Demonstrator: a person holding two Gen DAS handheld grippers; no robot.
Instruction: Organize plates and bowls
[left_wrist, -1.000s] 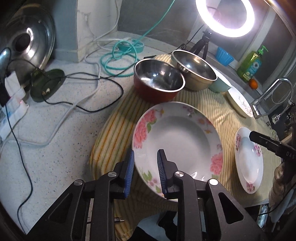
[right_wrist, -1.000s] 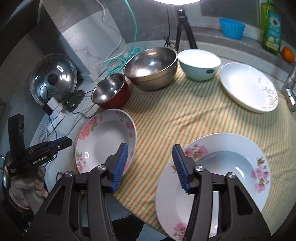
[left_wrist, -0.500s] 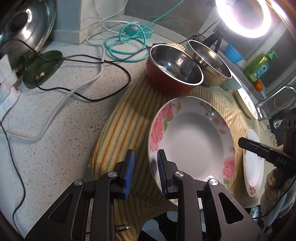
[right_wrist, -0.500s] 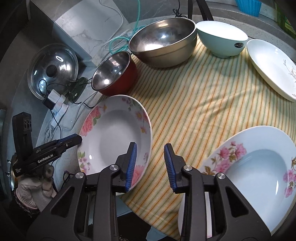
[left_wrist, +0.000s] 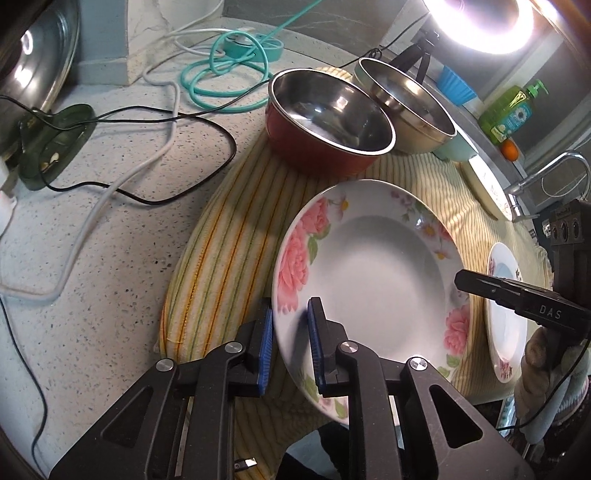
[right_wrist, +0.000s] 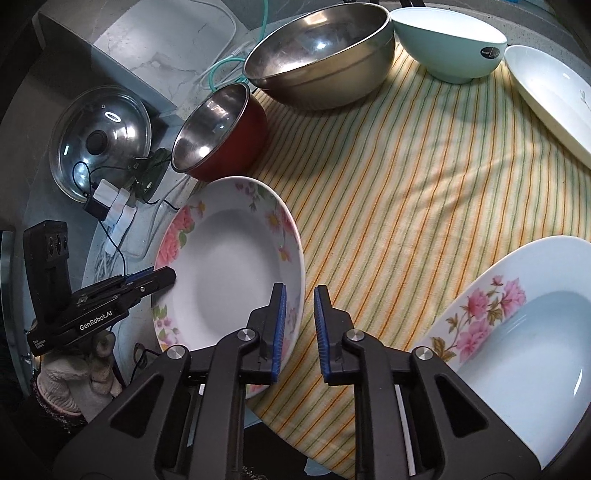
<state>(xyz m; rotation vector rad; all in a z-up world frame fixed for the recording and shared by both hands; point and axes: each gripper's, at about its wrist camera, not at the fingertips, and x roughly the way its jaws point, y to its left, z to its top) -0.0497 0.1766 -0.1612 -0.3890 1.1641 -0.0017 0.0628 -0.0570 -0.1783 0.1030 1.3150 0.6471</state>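
A speckled stone worktop (left_wrist: 92, 229) carries a yellow striped cloth (right_wrist: 424, 177), with cables (left_wrist: 155, 122), a steel pot lid (right_wrist: 101, 140) against the grey wall and a ring light (left_wrist: 484, 22) glaring beyond the cloth. On the cloth's near left corner the rose plate (left_wrist: 369, 273) tilts up, its rim between the blue pads of the left tongs (left_wrist: 290, 339), which pinch it, while the right tongs (right_wrist: 299, 328) straddle its opposite rim, part open, contact unclear. Behind it sit the red bowl (left_wrist: 328, 122), steel bowl (right_wrist: 317, 55) and mint bowl (right_wrist: 450, 48); a second floral plate (right_wrist: 517, 325) and a white plate (right_wrist: 550, 88) are cropped at the right.
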